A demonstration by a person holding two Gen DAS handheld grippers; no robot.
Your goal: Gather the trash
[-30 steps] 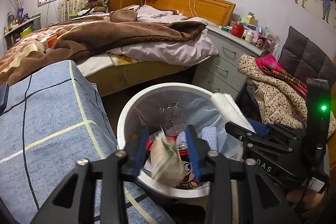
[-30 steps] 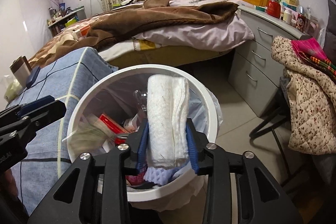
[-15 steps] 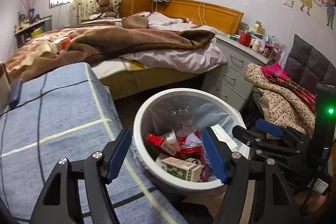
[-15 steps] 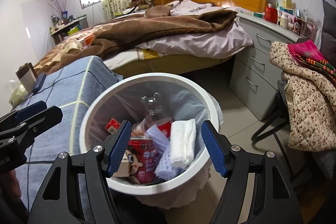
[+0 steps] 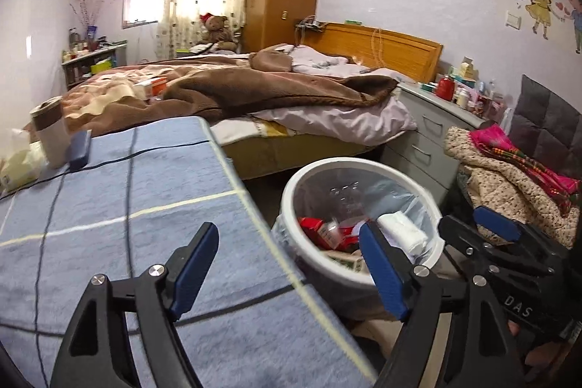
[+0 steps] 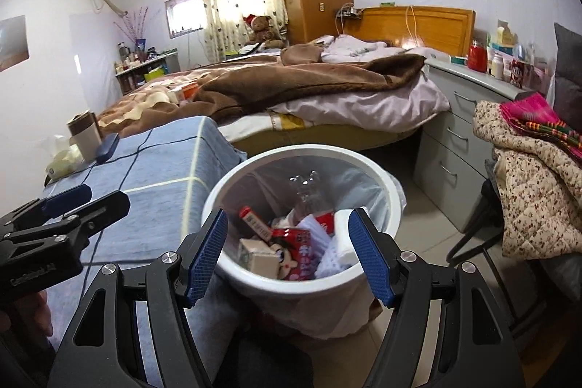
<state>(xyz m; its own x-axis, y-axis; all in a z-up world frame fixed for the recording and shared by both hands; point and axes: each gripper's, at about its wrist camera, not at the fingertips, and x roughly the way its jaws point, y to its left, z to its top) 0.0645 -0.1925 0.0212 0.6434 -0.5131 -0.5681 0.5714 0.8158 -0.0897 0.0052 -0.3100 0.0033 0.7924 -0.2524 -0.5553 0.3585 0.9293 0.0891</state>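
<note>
A white round trash bin (image 6: pixel 385 184) with a clear liner stands on the floor beside the blue checked surface; it also shows in the left wrist view (image 5: pixel 291 202). Inside lie a red can (image 6: pixel 296 255), a small carton (image 6: pixel 260 259), a clear bottle (image 6: pixel 309 191) and a rolled white cloth (image 6: pixel 343 242), which also shows in the left wrist view (image 5: pixel 402 230). My right gripper (image 6: pixel 287 251) is open and empty above the bin's near rim. My left gripper (image 5: pixel 289 266) is open and empty over the blue surface's edge, left of the bin.
The blue checked surface (image 5: pixel 109 206) holds a cup (image 5: pixel 49 133), a dark case (image 5: pixel 80 144) and a crumpled bag (image 5: pixel 18 162). A bed with a brown blanket (image 5: pixel 272 90) lies behind. Grey drawers (image 6: pixel 447 140) and a chair with clothes (image 6: pixel 538 184) stand right of the bin.
Both grippers opened and dropped their loads, a crumpled wrapper and the white cloth, into the bin. Both then pulled back and up; the left one swung left over the blue surface.
</note>
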